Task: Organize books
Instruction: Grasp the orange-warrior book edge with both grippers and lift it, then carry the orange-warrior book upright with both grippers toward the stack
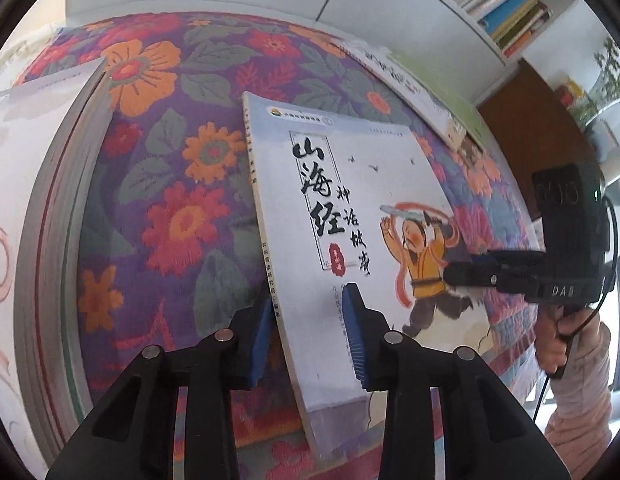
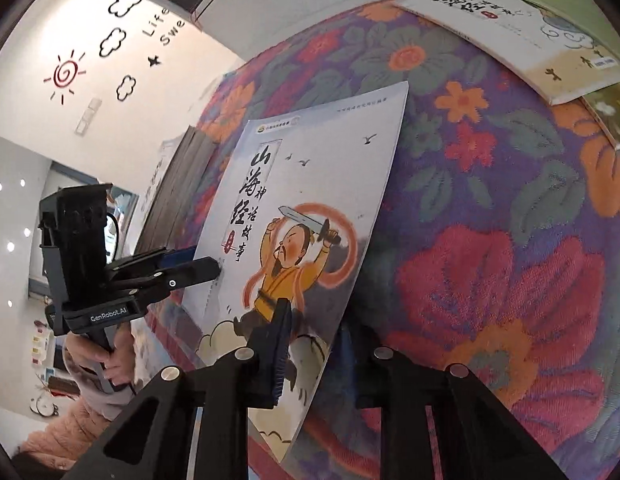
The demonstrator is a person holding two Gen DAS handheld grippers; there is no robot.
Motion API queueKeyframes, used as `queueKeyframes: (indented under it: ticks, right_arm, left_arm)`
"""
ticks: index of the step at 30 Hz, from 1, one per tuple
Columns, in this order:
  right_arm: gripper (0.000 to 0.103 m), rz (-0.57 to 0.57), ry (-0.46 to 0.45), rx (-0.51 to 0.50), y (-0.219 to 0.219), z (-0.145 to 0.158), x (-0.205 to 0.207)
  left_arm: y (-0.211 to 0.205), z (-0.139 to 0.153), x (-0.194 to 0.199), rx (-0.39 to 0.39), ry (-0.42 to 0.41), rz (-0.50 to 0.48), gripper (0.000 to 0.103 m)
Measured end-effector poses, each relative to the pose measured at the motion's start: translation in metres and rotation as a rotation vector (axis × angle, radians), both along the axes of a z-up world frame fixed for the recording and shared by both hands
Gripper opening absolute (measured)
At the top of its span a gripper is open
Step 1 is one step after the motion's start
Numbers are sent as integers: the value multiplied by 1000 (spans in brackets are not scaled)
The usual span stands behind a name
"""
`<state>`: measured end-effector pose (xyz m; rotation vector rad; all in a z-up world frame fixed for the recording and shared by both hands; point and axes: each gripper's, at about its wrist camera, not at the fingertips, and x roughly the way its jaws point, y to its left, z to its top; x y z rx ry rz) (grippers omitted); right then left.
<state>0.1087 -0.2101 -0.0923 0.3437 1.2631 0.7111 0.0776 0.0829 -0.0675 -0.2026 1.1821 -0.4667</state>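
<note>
A thin book [image 1: 350, 184] with a pale cover, black brush lettering and a cartoon swordsman in yellow is held up off the floral cloth [image 1: 182, 152] by both grippers. My left gripper [image 1: 310, 338] is shut on its lower spine edge, one blue pad [image 1: 356, 336] on the cover and the other behind. From the right wrist view, the left gripper [image 2: 208, 266] clamps the book [image 2: 310, 184] at the left edge. My right gripper [image 2: 314, 354] is shut on the bottom edge, one finger hidden behind the cover. In the left wrist view, the right gripper [image 1: 466, 270] bites the book's right edge.
A tall stack of books [image 1: 50, 240] stands at the left on the cloth, also seen as the stack [image 2: 178, 188] behind the held book. More flat books [image 2: 510, 36] lie at the cloth's far edge. A white bookshelf [image 1: 490, 0] is beyond. A person's hand [image 2: 106, 360] holds the left handle.
</note>
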Motion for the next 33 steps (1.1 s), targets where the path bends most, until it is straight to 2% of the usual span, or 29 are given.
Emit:
queueKeyframes:
  ticks: [5, 9, 15, 19, 23, 27, 33]
  right_arm:
    - [19, -7, -14, 22, -8, -3, -2]
    - [19, -10, -8, 18, -8, -1, -3]
    - [20, -34, -31, -62, 7, 7, -5]
    - [21, -55, -112, -156, 17, 21, -17]
    - [15, -67, -146, -135, 14, 39, -20]
    - [15, -67, -180, -153, 13, 55, -25]
    - [15, -54, -232, -162, 19, 77, -41]
  left_arm:
    - [-3, 1, -1, 22, -24, -3, 31]
    - [0, 1, 1, 5, -14, 5, 31]
    - [-6, 3, -1, 47, -21, 11, 31]
    - [-8, 4, -1, 46, -10, 8, 30]
    - [-6, 11, -1, -29, 37, -23, 30]
    - [-11, 23, -4, -9, 4, -47, 30]
    - [-8, 39, -5, -36, -23, -68, 30]
